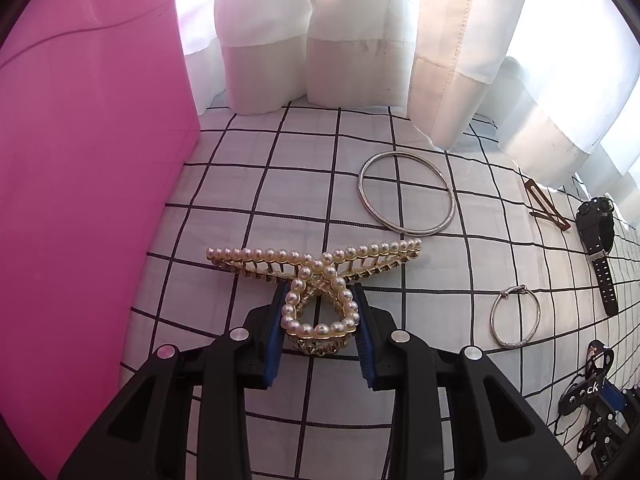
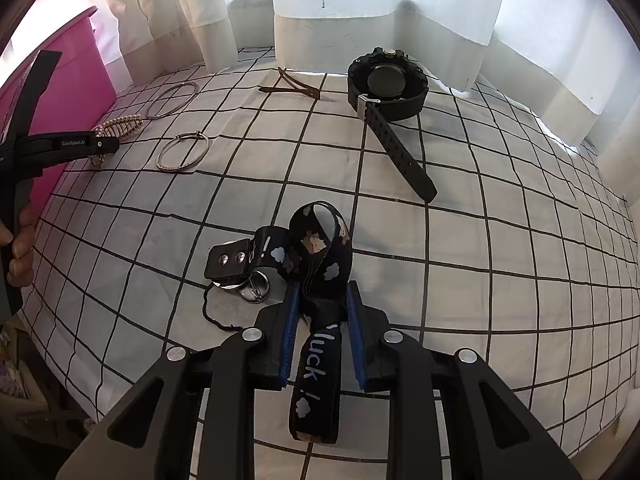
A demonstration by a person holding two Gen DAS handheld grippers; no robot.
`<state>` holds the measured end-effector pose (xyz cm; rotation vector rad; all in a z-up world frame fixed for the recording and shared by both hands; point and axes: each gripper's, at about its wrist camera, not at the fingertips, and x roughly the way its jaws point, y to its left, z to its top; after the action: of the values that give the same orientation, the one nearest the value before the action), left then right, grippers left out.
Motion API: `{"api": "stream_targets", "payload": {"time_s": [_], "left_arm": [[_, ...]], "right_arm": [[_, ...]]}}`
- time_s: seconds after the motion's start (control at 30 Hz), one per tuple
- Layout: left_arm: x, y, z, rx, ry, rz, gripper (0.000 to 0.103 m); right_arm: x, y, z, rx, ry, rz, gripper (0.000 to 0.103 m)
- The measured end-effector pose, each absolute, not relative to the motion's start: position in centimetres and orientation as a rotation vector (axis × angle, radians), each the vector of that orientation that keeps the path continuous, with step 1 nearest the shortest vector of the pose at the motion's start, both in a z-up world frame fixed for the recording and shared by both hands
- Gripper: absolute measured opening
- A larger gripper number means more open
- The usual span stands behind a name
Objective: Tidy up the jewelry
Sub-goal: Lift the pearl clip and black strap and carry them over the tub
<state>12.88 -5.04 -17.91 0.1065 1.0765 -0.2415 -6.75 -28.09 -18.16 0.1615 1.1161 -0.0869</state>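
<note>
The left gripper [image 1: 320, 312] pinches the pearl hair clip [image 1: 316, 276] tight, and the right gripper [image 2: 323, 308] squeezes the black strap [image 2: 320, 264].

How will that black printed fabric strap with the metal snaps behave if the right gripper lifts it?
The black printed fabric strap is probably floppy: it lies looped and folded on the checked sheet. It is likely light, so the right gripper around it should manage. Its snap end may dangle and swing.
</note>
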Motion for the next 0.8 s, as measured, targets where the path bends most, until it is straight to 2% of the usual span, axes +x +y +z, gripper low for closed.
{"api": "stream_targets", "payload": {"time_s": [0.37,0.8], "left_arm": [[11.3,-4.4,-15.4,0.086,1.058,-0.272,0.030],[8.5,-5.2,-10.0,0.078,0.971,-0.310,0.030]], "right_arm": [[-7.3,-29.9,-16.0,0.298,1.022,-0.072,0.022],[-6.6,-29.4,-10.0,0.274,0.898,-0.029,0.022]]}}
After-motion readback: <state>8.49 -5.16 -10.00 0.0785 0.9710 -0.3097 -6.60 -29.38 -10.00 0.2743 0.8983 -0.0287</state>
